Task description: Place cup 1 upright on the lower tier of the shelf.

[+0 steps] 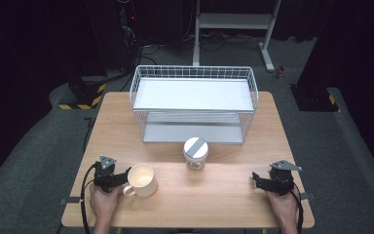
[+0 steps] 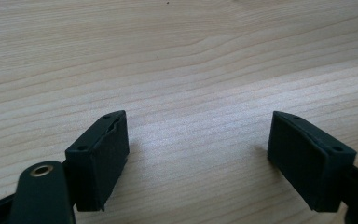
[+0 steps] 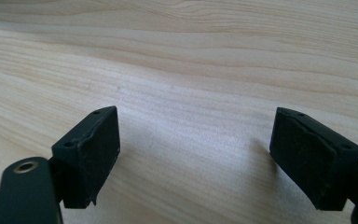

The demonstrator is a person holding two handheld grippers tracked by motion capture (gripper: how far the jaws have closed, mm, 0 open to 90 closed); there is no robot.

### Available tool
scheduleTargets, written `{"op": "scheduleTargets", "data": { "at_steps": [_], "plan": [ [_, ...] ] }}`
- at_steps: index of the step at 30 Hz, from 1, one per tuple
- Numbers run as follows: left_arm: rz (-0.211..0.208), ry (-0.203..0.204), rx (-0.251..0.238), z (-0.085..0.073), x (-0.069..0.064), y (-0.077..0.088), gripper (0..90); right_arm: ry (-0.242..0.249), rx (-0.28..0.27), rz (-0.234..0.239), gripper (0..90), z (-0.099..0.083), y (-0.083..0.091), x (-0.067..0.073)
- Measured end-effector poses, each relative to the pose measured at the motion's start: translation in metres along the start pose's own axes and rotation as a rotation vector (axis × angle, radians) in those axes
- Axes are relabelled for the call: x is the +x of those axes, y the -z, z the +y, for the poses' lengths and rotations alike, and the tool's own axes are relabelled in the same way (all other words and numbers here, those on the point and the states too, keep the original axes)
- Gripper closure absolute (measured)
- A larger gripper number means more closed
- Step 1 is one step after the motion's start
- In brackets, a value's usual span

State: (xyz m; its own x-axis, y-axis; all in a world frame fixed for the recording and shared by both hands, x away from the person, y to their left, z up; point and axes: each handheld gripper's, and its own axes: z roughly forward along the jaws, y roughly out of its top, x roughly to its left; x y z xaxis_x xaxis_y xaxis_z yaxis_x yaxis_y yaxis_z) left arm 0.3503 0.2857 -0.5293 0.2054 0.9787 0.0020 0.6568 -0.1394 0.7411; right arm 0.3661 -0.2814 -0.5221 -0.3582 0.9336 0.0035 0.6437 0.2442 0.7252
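both grippers rest low on the wooden table, jaws spread and empty: left gripper just beside the cream mug, ready to grasp; right gripper well apart.

bright, evenly lit table, dark surroundings, soft shadows, slightly blurry.

Mug left of jar, before the wire rack.

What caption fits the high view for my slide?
Cream mug beside the open left hand-held gripper, lidded jar before a wire rack, right hand-held gripper open.
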Motion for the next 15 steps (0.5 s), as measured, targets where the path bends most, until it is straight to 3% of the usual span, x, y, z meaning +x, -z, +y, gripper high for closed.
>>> {"op": "scheduleTargets", "data": {
  "at_steps": [15],
  "plan": [
    [0.001,0.001,-0.001,0.0,0.0,0.0,21.1,0.011,-0.038,0.054,13.4,-0.009,0.015,0.014]
  ]
}}
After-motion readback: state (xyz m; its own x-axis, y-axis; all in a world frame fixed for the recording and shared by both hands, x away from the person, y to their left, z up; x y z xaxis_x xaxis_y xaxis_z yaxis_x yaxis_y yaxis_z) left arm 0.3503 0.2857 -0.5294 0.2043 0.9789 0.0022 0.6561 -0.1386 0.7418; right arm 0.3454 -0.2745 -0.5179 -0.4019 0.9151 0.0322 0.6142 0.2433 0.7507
